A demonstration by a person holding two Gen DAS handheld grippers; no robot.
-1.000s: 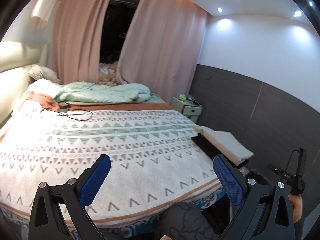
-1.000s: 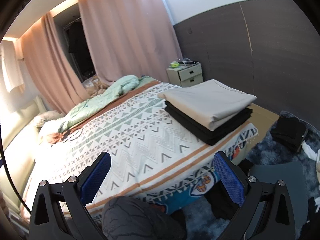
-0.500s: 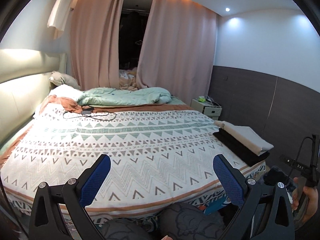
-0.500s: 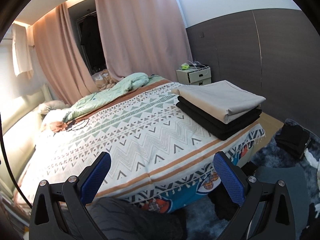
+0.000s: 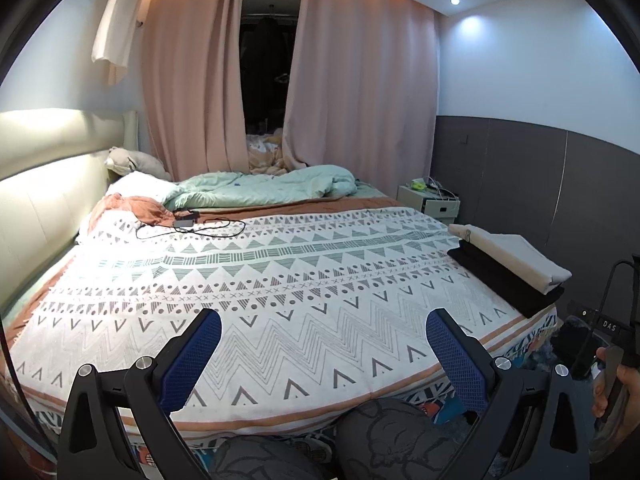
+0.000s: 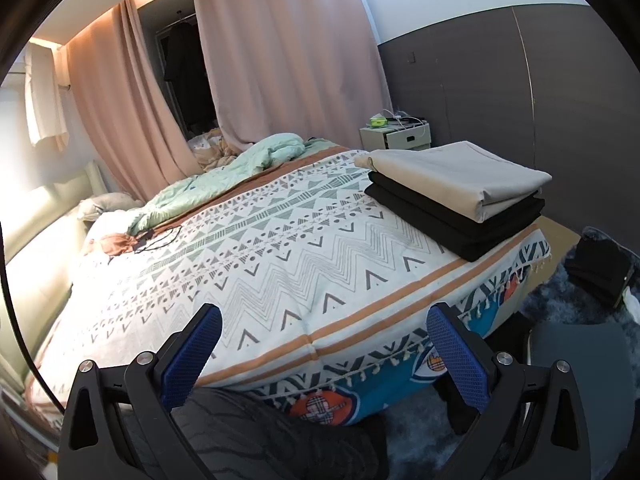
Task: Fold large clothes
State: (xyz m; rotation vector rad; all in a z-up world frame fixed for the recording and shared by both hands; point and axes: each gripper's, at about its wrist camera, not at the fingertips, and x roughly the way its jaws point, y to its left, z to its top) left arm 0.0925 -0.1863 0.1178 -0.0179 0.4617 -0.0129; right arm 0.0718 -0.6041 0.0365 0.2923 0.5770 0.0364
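Observation:
A stack of folded clothes sits on the bed's right front corner: a beige piece [image 6: 460,176] on top of folded black pieces [image 6: 452,220]; it also shows in the left wrist view [image 5: 508,260]. My left gripper [image 5: 322,344] is open and empty, held over the front edge of the patterned bedspread [image 5: 280,280]. My right gripper [image 6: 322,344] is open and empty, held near the bed's front edge [image 6: 360,308], left of the stack. A dark garment [image 6: 600,264] lies on the floor to the right.
A mint duvet [image 5: 264,188], pillows [image 5: 136,160] and a black cable with charger [image 5: 188,226] lie at the bed's far end. A white nightstand [image 6: 396,136] stands by the grey wall. My knees [image 5: 384,440] are below the grippers. A grey chair seat [image 6: 580,360] is at the right.
Both grippers have tilted and swung left, so more of the bed and the headboard shows. Both jaws stay open and empty. The stack has not moved.

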